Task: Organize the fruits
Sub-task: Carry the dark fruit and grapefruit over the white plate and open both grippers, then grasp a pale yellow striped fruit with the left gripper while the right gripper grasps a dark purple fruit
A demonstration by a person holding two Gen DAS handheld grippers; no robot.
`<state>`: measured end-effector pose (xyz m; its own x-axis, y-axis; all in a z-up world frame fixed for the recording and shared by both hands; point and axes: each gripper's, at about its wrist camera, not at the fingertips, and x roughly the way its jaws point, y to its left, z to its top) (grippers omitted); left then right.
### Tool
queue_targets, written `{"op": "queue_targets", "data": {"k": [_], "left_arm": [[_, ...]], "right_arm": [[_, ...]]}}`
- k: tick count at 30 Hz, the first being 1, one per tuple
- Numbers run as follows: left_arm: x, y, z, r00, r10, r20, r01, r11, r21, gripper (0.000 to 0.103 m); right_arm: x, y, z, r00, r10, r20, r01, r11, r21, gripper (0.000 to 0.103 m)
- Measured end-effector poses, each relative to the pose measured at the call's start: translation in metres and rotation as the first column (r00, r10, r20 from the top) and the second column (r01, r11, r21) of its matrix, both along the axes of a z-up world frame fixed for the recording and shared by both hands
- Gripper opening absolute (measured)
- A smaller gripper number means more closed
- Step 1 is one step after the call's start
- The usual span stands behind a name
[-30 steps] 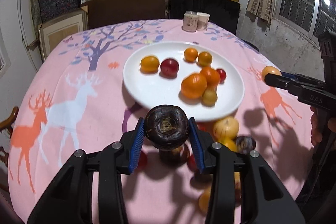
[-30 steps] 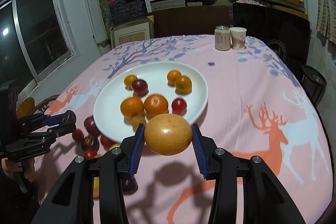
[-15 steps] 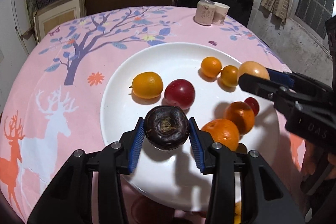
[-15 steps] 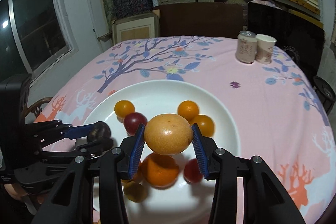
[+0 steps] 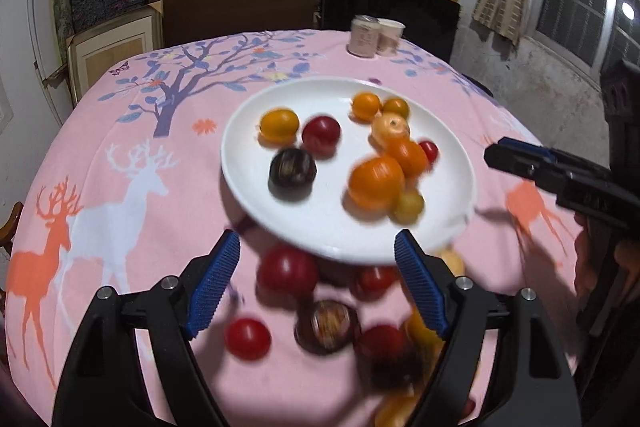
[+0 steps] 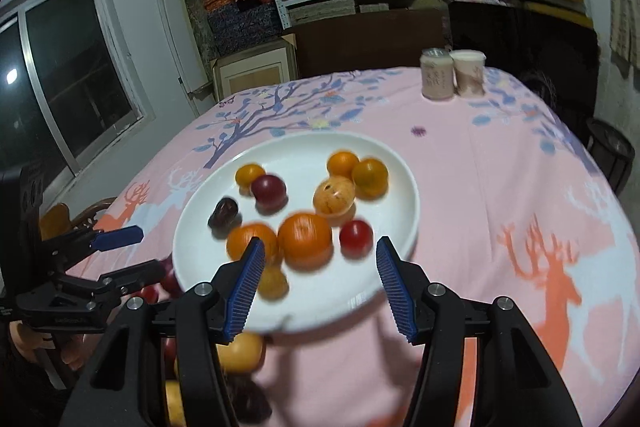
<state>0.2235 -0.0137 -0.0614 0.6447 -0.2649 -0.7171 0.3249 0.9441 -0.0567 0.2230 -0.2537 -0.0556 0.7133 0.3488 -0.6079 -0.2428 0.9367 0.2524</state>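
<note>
While your pink tablecloth [image 5: 120, 155] fills both views, the white plate [image 5: 248, 163] sits at its middle with the fruit on it: oranges, red plums, the dark fruit [image 5: 292, 169] and the pale yellow fruit [image 6: 334, 195]. More fruit lies loose on the cloth near the plate's near rim. Your left gripper [image 5: 318, 279] and right gripper [image 6: 318, 281] are both opening, nothing between the jaws.

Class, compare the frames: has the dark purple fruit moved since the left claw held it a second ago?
Yes. The dark purple fruit now lies on the white plate, left of the oranges; the opening left claw is empty.
</note>
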Motion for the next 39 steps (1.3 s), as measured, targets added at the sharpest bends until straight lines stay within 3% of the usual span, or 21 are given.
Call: {"op": "queue_targets", "data": {"k": [5, 10, 16, 19, 24, 27, 28, 30, 31, 32, 33, 35, 39], "left_arm": [[-0.054, 0.005, -0.017, 0.998, -0.052, -0.026, 0.052, 0.999, -0.002, 0.077], [-0.084, 0.012, -0.028, 0.998, -0.051, -0.049, 0.05, 0.999, -0.022, 0.077], [-0.098, 0.009, -0.029, 0.996, -0.067, -0.061, 0.064, 0.997, -0.042, 0.076], [-0.106, -0.002, -0.03, 0.993, -0.098, -0.059, 0.098, 0.995, -0.007, 0.076], [-0.09, 0.003, -0.05, 0.99, -0.011, -0.139, 0.017, 0.999, 0.045, 0.075], [-0.089, 0.004, -0.052, 0.991, -0.002, -0.131, 0.008, 0.999, 0.047, 0.071], [-0.089, 0.004, -0.051, 0.992, -0.013, -0.127, 0.016, 1.0, 0.021, 0.064], [-0.088, 0.003, -0.049, 0.994, -0.014, -0.113, 0.014, 1.0, 0.001, 0.062], [-0.087, 0.003, -0.049, 0.994, -0.017, -0.107, 0.016, 1.0, -0.007, 0.056], [-0.085, 0.002, -0.049, 0.993, -0.032, -0.112, 0.029, 0.999, -0.026, 0.042], [-0.085, 0.0, -0.049, 0.993, -0.041, -0.112, 0.038, 0.999, -0.036, 0.037], [-0.088, -0.005, -0.05, 0.995, -0.048, -0.082, 0.047, 0.999, -0.009, 0.035], [-0.091, -0.002, -0.049, 0.997, -0.047, -0.065, 0.046, 0.999, -0.029, 0.035]], "right_arm": [[-0.041, -0.018, -0.023, 0.999, -0.028, -0.033, 0.03, 0.998, 0.056, 0.061], [-0.056, -0.03, -0.047, 0.994, -0.052, -0.093, 0.062, 0.992, 0.107, 0.063], [-0.057, -0.033, -0.048, 0.993, -0.063, -0.1, 0.075, 0.989, 0.129, 0.064], [-0.056, -0.033, -0.05, 0.992, -0.065, -0.109, 0.08, 0.987, 0.139, 0.064], [-0.057, -0.034, -0.052, 0.992, -0.064, -0.113, 0.08, 0.986, 0.144, 0.064], [-0.056, -0.034, -0.054, 0.991, -0.059, -0.124, 0.077, 0.986, 0.15, 0.064], [-0.056, -0.035, -0.054, 0.99, -0.056, -0.127, 0.075, 0.986, 0.15, 0.064], [-0.056, -0.034, -0.054, 0.99, -0.05, -0.13, 0.069, 0.987, 0.148, 0.064], [-0.056, -0.034, -0.054, 0.99, -0.047, -0.13, 0.067, 0.987, 0.148, 0.064], [-0.056, -0.034, -0.054, 0.991, -0.047, -0.129, 0.066, 0.987, 0.149, 0.064], [-0.057, -0.034, -0.054, 0.991, -0.047, -0.128, 0.067, 0.986, 0.151, 0.064], [-0.057, -0.034, -0.054, 0.991, -0.045, -0.126, 0.064, 0.986, 0.153, 0.064], [-0.058, -0.031, -0.053, 0.992, -0.03, -0.122, 0.047, 0.989, 0.138, 0.064]]}}
